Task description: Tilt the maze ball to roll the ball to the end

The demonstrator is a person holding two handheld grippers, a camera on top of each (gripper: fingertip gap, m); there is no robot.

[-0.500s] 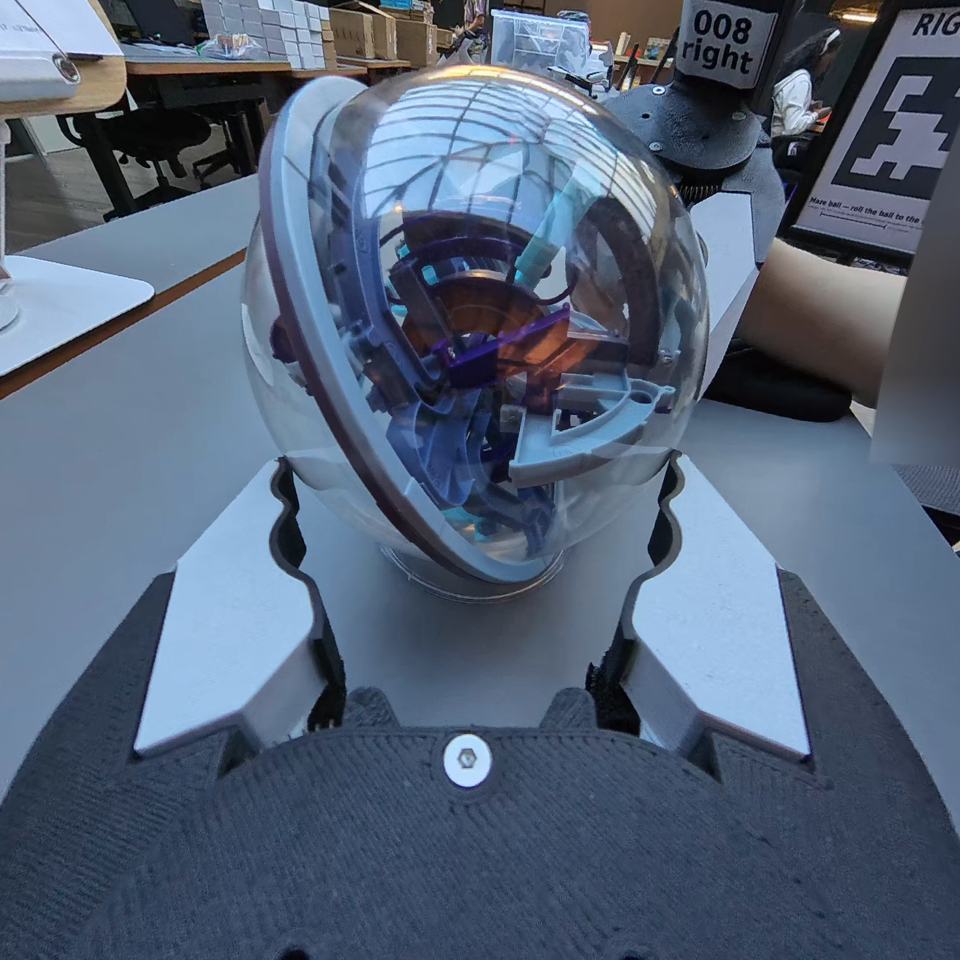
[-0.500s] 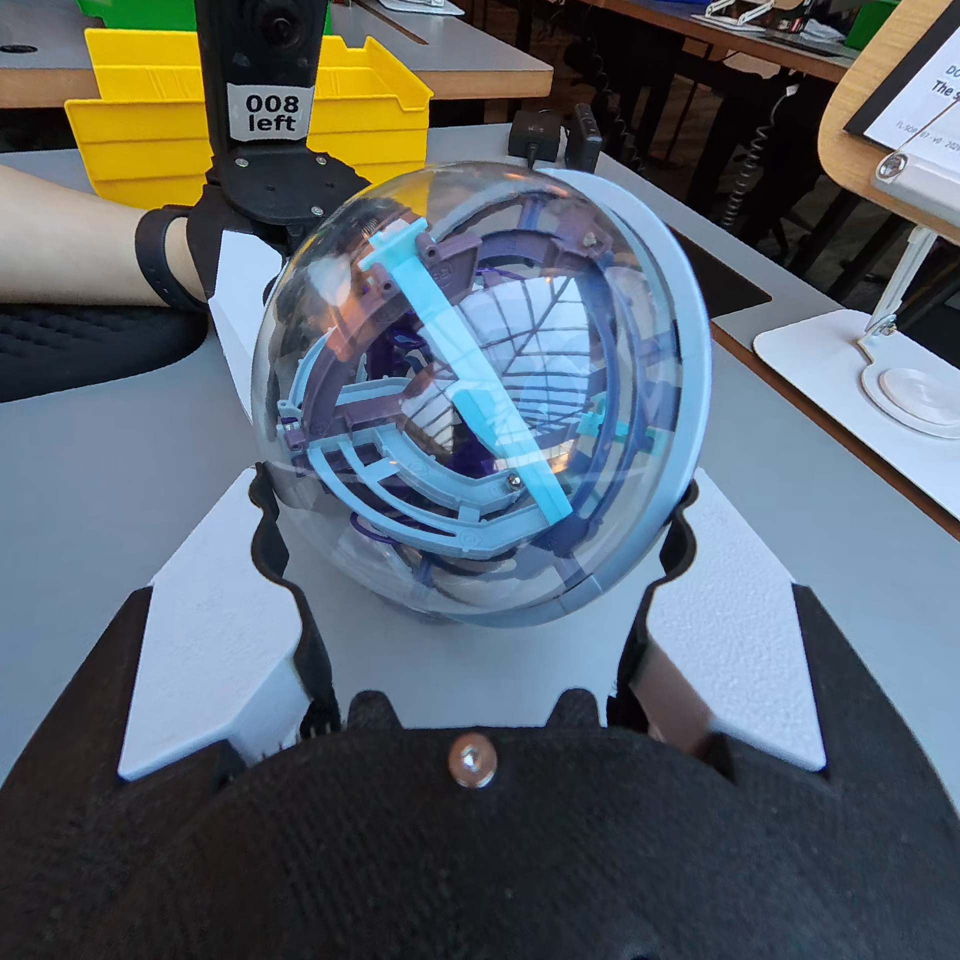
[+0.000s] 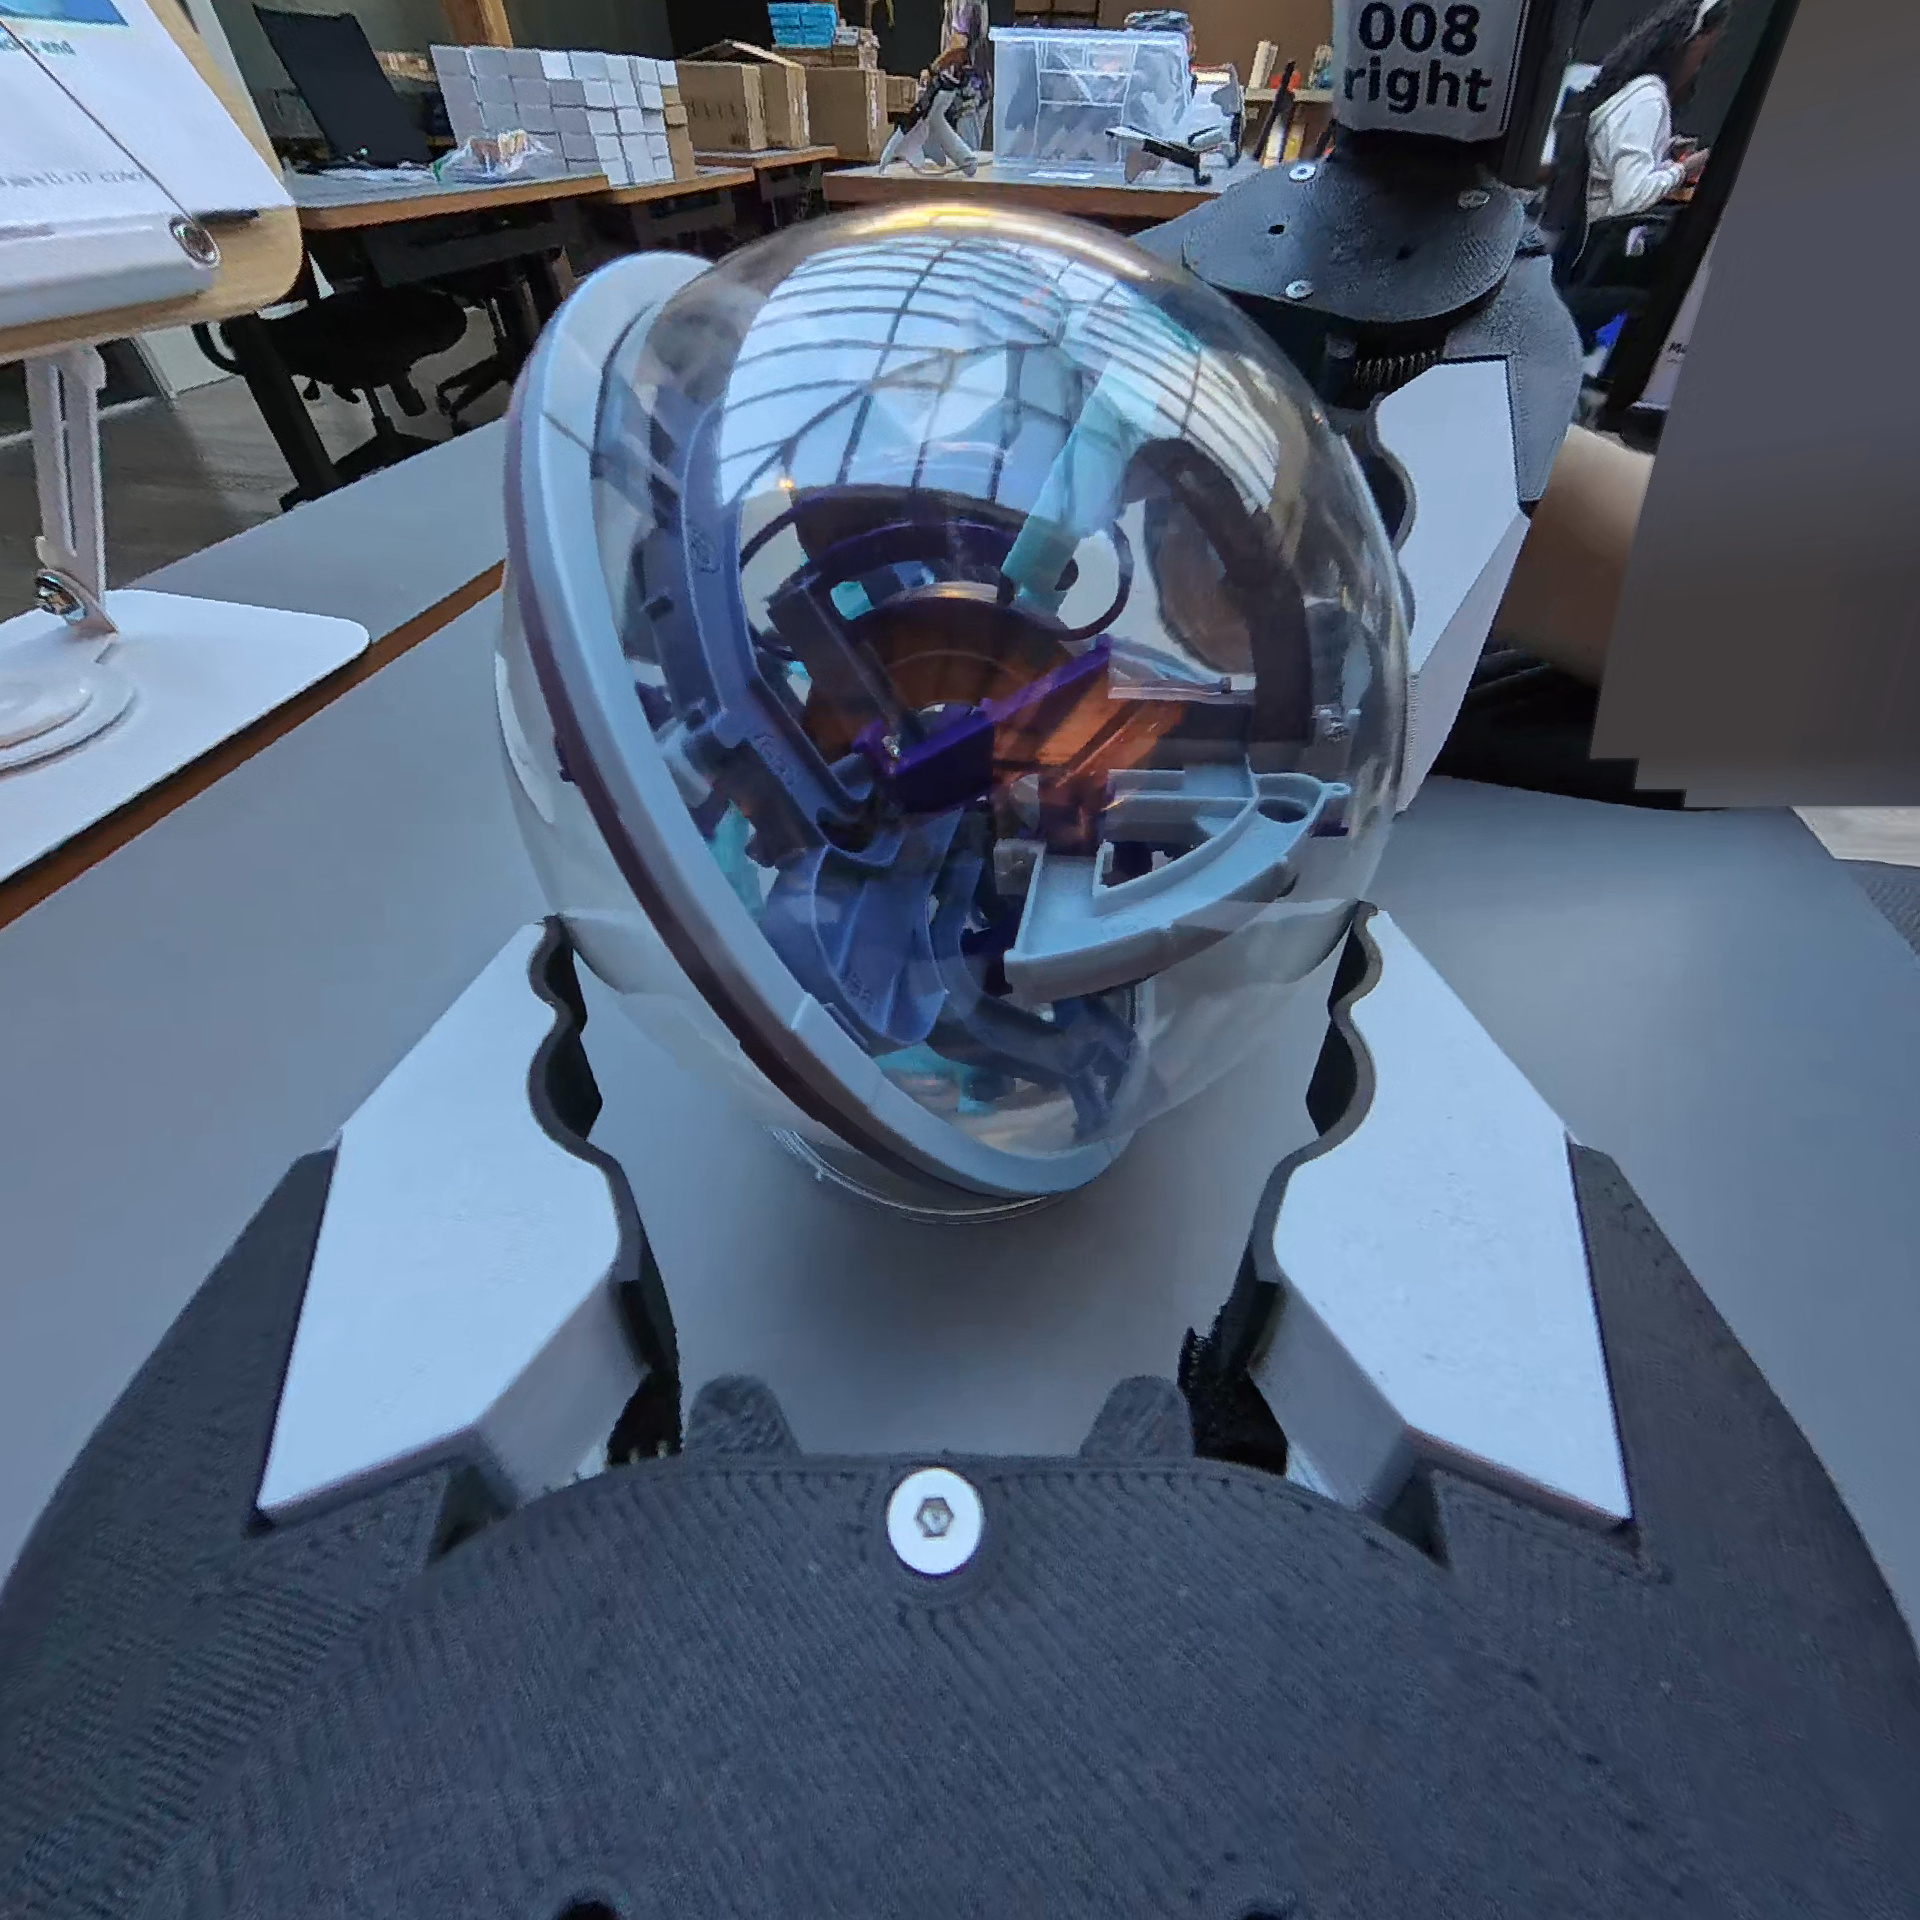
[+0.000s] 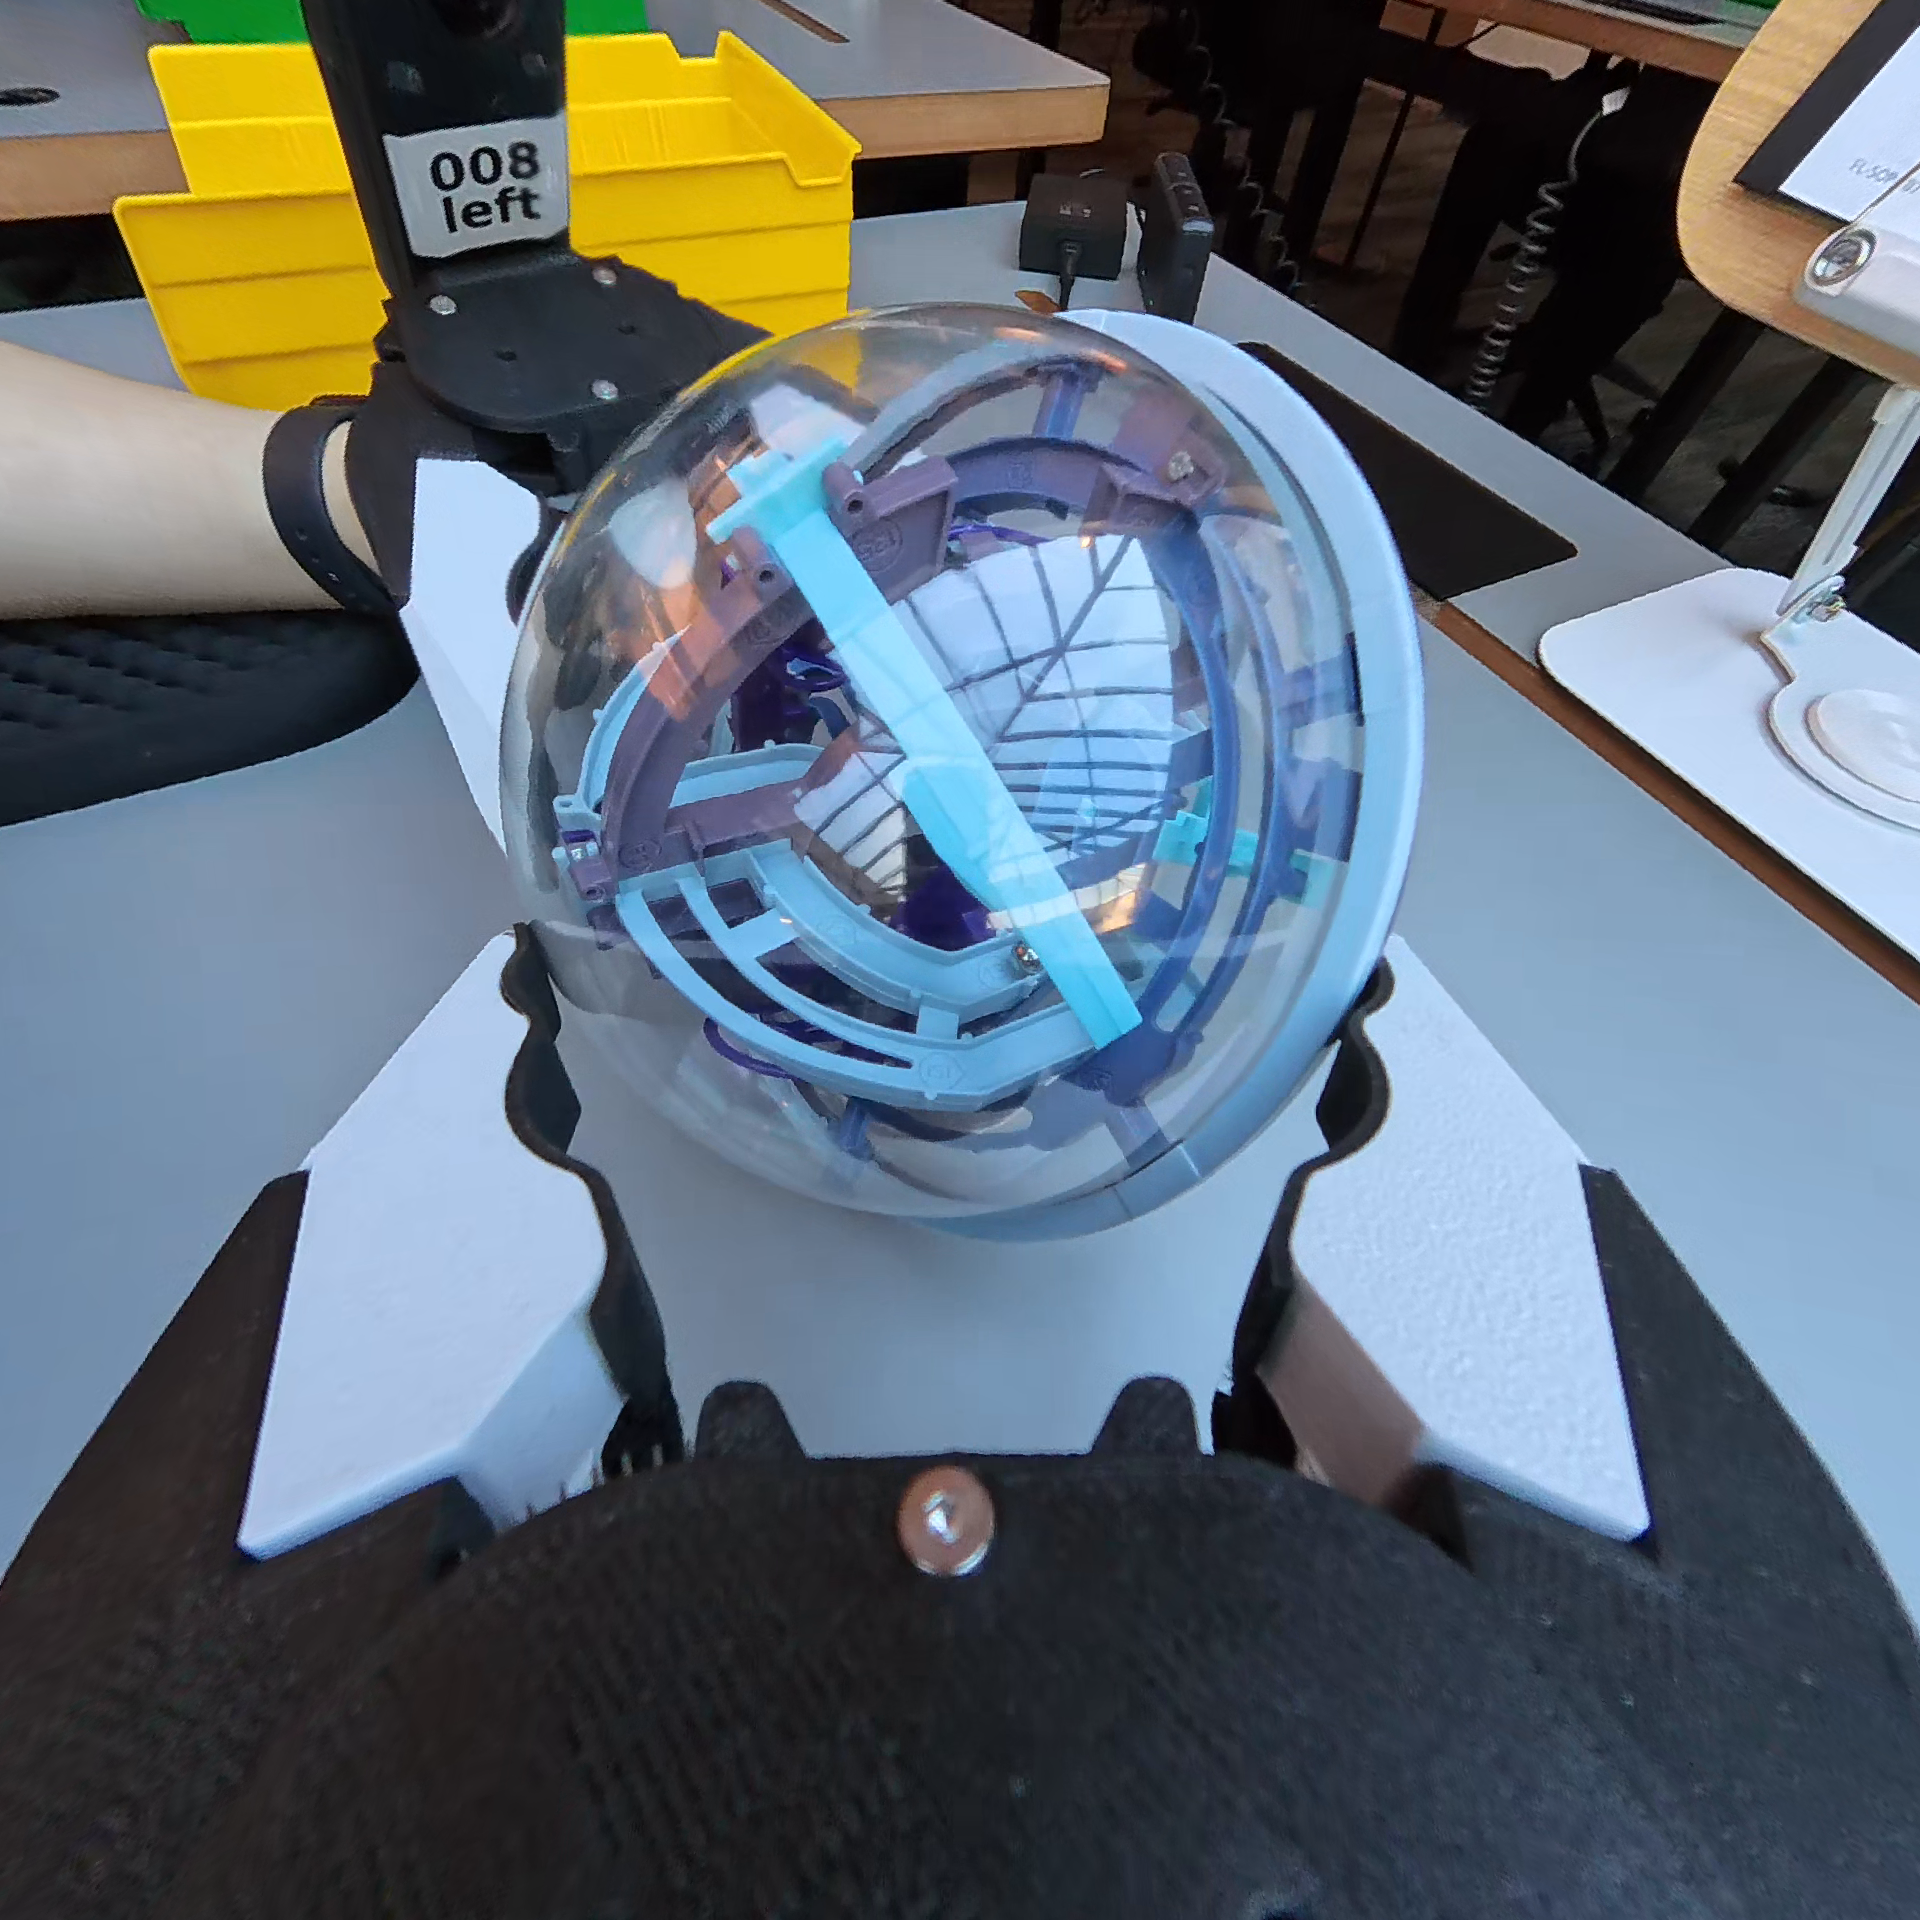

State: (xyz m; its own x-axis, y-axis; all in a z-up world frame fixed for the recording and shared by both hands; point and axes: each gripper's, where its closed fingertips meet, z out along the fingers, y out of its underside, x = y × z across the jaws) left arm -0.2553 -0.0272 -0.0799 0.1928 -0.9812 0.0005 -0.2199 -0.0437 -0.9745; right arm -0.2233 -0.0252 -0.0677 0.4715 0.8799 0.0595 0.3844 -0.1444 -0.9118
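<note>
- Your maze ball [image 3: 951,707] sits on the grey counter [image 3: 208,935], its seam ring [image 4: 1361,727] tilted; a small steel ball [image 4: 1027,961] lies beside the cyan bar [image 4: 935,769].
- Your left tool [image 3: 951,997] and right tool [image 4: 940,997] each clasp it from opposite sides.
- Yellow bins [image 4: 717,135] and a white stand [image 3: 156,665] lie well apart.

Yellow bins [image 4: 686,135] are standing stacked at the far edge of the grey worktop [image 4: 208,935]. A black adapter [image 4: 1070,239] is lying near them. A white stand [image 3: 125,665] is carrying a clipboard [image 3: 104,156] at the side. Cardboard boxes [image 3: 748,104] are sitting on far tables.
</note>
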